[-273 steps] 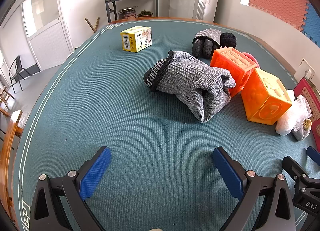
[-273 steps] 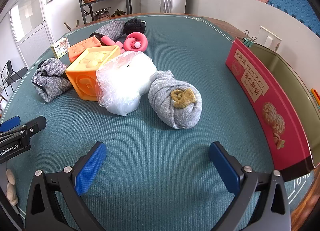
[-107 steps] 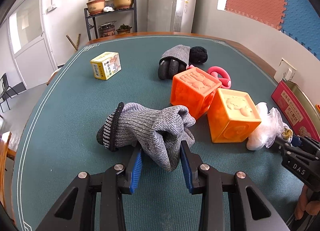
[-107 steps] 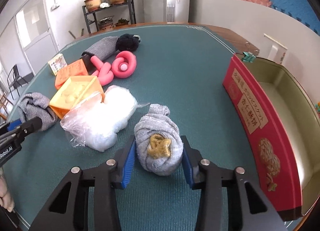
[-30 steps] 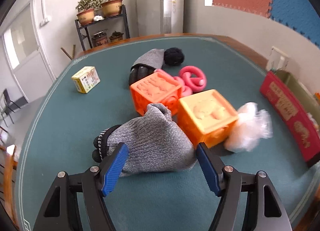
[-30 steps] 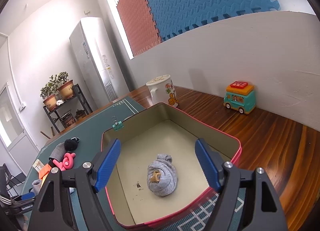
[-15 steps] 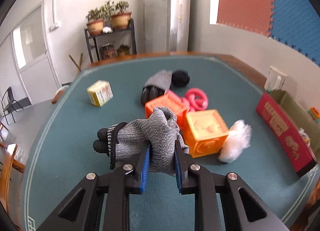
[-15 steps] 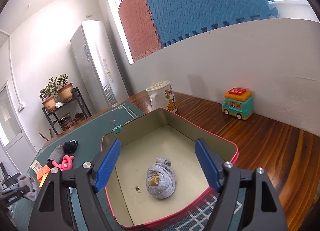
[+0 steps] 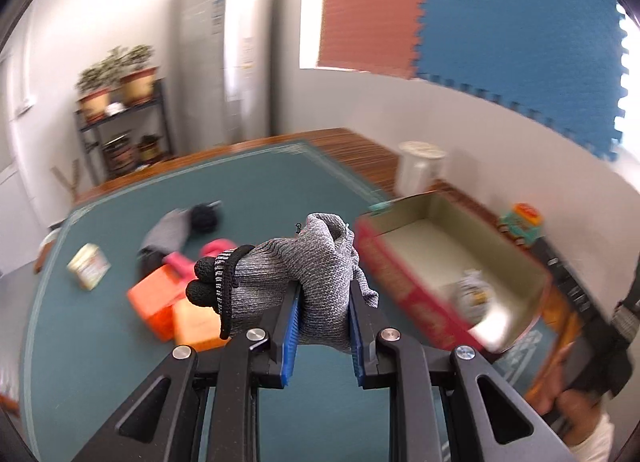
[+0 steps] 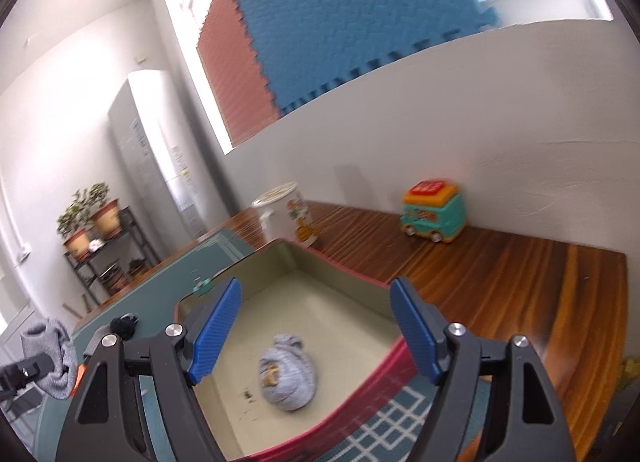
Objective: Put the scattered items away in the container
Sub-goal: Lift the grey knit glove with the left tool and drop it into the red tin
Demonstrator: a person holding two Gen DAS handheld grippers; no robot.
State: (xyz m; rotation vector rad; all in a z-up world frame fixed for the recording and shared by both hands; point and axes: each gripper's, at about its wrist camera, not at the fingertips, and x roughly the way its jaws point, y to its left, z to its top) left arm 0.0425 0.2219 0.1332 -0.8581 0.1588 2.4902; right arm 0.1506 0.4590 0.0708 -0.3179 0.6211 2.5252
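Above the green table mat (image 9: 120, 362), the left gripper (image 9: 322, 326) is clamping the grey glove (image 9: 288, 282); the red tin (image 9: 404, 294) is lying to its right, under the wide-open, empty right gripper (image 10: 314, 332).

The red tin (image 10: 352, 420) is standing open at the top, so entry from above is unobstructed. Its floor is mostly bare; a rolled grey bundle (image 10: 289, 378) is occupying the near-middle, leaving free room toward the far corners. The right tool (image 10: 316, 332) is hovering over the near rim with blue pads apart, partly blocking that approach. The left tool (image 9: 322, 316), clamping a grey glove (image 9: 296, 282), is sitting above the green mat (image 9: 260, 182) to the left of the tin, open air between them. A white lidded mug (image 10: 286, 216) is standing just beyond the far wall, and a toy van (image 10: 434, 216) is standing well apart on bare wood.
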